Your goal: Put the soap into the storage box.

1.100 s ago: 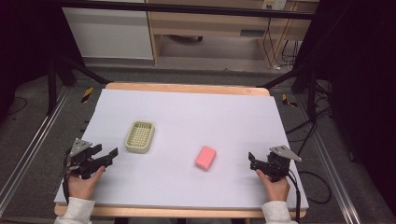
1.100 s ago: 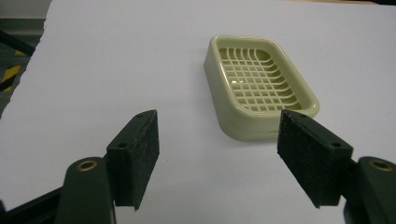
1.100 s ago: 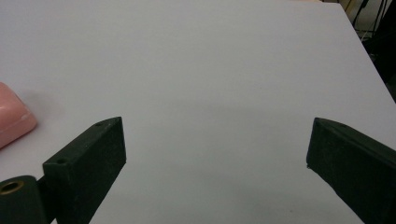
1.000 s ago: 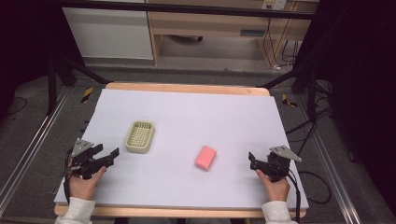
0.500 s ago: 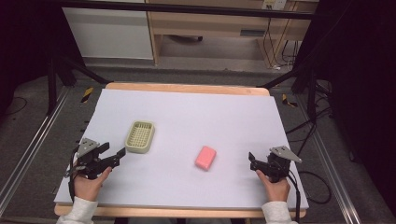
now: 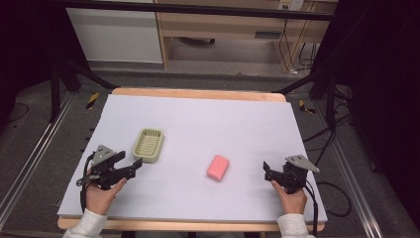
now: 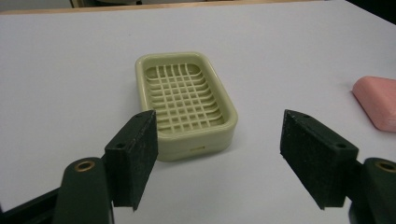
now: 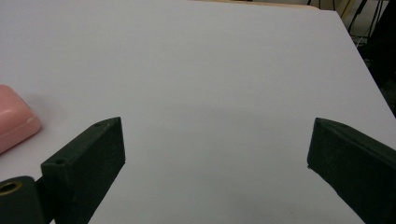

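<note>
A pale green soap dish (image 6: pixel 148 145) with a grid floor lies on the white table (image 6: pixel 237 124), left of centre. It is empty. My left gripper (image 6: pixel 133 165) is open just short of the dish's near end, and the dish (image 7: pixel 186 102) sits straight ahead between the jaws. A pink soap bar (image 6: pixel 218 167) lies flat near the middle of the table, also at the right edge (image 7: pixel 378 100) of the left gripper view. My right gripper (image 6: pixel 266 169) is open to the right of the bar, nothing between its jaws; the bar (image 8: pixel 14 123) shows at that view's left edge.
The table's wooden far edge (image 6: pixel 198 93) borders a dark floor with metal rails (image 6: pixel 29 163) on both sides. Cables (image 6: pixel 337 193) trail off the right side. A wooden cabinet (image 6: pixel 223 25) stands behind.
My left gripper has moved forward and to the right, up to the near end of the soap dish. The right gripper, dish and soap have stayed put.
</note>
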The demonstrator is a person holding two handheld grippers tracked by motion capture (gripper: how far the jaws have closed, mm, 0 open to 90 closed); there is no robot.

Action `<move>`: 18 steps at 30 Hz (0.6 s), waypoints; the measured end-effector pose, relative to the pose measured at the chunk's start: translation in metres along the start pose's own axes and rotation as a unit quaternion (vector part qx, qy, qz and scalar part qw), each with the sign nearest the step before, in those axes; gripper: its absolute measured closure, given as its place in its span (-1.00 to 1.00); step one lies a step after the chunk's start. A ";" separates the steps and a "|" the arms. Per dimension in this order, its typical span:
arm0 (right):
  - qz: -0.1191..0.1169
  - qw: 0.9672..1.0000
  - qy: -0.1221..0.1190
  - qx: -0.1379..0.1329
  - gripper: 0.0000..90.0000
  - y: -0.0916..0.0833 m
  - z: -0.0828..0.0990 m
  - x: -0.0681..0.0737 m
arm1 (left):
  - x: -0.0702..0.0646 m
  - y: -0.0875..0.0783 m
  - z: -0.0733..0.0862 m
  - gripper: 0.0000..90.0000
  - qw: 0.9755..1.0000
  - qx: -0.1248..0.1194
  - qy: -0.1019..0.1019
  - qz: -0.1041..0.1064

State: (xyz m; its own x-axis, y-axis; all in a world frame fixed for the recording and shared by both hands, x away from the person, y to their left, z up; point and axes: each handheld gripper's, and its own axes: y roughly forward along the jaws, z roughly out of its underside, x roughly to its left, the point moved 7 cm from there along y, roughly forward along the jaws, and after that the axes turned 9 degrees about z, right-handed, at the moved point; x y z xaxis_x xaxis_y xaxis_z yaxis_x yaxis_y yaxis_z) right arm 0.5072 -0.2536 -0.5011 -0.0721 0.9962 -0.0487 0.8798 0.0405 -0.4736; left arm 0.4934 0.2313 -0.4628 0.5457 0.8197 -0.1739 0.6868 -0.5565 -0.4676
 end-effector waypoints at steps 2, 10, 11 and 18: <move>-0.001 1.000 0.000 0.000 -0.90 0.000 0.000 0.000 | -0.001 0.001 -0.001 -0.39 1.000 0.002 0.002 0.000; -0.002 1.000 -0.006 0.002 -0.91 0.000 0.000 0.001 | -0.011 0.007 -0.009 -0.40 1.000 0.004 0.013 0.006; -0.002 1.000 -0.006 0.003 -0.90 0.000 0.001 0.001 | -0.013 0.008 -0.011 -0.40 1.000 0.005 0.015 0.007; 0.000 1.000 -0.007 0.005 -0.89 0.000 0.001 0.000 | -0.019 0.014 -0.018 -0.41 1.000 0.009 0.022 0.014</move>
State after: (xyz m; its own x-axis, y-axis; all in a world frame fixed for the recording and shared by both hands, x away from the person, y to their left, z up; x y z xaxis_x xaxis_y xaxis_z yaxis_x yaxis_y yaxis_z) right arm 0.5070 -0.2536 -0.5018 -0.0783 0.9951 -0.0609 0.8748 0.0393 -0.4828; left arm 0.5010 0.2055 -0.4498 0.5849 0.7973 -0.1492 0.6632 -0.5759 -0.4780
